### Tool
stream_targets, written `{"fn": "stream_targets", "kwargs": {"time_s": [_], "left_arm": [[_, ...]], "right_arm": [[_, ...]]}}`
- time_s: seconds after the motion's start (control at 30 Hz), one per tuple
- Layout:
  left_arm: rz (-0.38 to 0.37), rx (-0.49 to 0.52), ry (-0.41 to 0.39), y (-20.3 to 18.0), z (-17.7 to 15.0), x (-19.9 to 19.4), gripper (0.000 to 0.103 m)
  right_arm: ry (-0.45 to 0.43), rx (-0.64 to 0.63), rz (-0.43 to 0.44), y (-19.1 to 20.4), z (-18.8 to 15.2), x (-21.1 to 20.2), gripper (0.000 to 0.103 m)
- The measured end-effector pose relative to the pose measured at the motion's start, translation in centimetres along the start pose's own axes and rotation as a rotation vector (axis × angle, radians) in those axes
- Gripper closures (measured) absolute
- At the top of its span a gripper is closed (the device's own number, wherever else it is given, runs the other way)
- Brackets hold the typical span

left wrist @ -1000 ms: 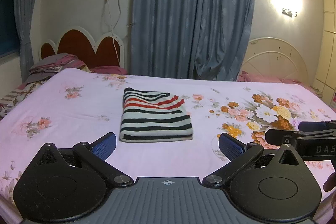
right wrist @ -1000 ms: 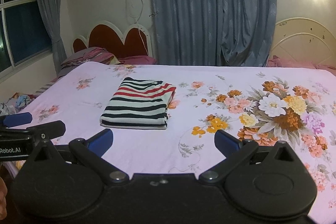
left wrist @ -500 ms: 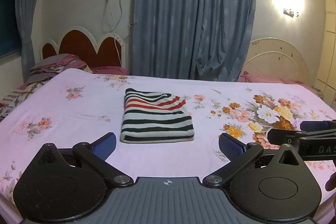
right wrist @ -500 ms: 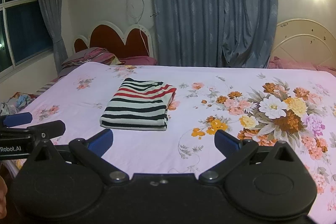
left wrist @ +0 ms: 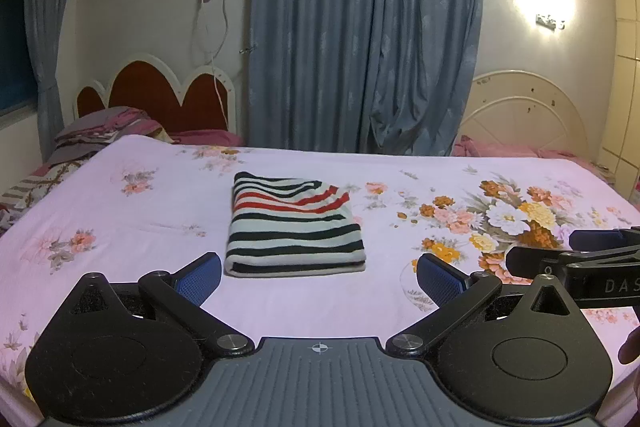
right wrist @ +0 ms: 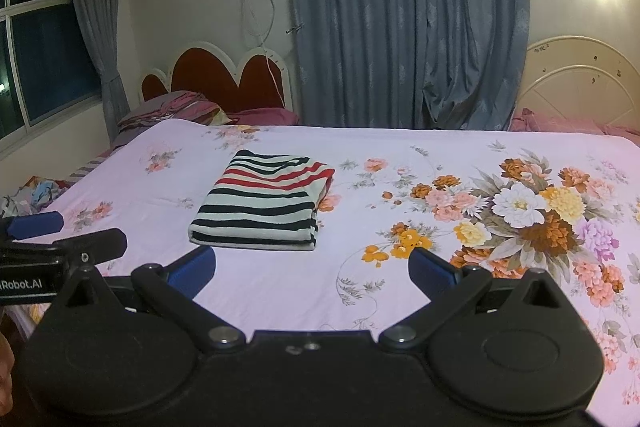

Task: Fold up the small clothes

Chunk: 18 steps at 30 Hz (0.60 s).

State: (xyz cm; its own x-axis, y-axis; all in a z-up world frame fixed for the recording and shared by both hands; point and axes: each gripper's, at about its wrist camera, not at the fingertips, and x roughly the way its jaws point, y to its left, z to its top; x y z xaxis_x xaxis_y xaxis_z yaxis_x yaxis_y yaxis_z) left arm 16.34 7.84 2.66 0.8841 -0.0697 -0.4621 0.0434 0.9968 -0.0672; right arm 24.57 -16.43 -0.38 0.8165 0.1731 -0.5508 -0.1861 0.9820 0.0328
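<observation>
You are holding the left hand-held gripper (left wrist: 319, 277) low over the near edge of the bed (left wrist: 120, 227), its two blue-padded fingers (left wrist: 199, 277) spreading wide apart and gripping nothing. You are holding the right hand-held gripper (right wrist: 312, 269) just beside it, to its right, and its blue fingers (right wrist: 434, 273) are likewise standing wide apart with nothing between them; each one is showing at the edge of the other's camera view. Just ahead of both, bare floral bedsheet is lying between the fingertips. Farther ahead, the folded striped garment (left wrist: 294, 229) is resting flat on the sheet as a neat rectangle, straight in front of your left hand-held gripper and ahead and to the left of your right one, well apart from both, its folded edge facing you. A large flower print (right wrist: 524, 215) is spreading across the sheet ahead and right of it. Beyond the bed, a red scalloped headboard (left wrist: 160, 95) and blue curtains (left wrist: 360, 27) are standing against the wall, with a wall lamp (left wrist: 550, 21) glowing at far right.
</observation>
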Motion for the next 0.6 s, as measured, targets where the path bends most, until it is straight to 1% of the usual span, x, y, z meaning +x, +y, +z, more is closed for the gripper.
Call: {"fn": "stream_targets", "kwargs": {"time_s": [0.6], "left_arm": [[-0.005, 0.002, -0.004, -0.15, 0.25, 0.04, 0.000]], "right_arm": [[-0.002, -0.002, 0.002, -0.02, 0.04, 0.04, 0.001]]}}
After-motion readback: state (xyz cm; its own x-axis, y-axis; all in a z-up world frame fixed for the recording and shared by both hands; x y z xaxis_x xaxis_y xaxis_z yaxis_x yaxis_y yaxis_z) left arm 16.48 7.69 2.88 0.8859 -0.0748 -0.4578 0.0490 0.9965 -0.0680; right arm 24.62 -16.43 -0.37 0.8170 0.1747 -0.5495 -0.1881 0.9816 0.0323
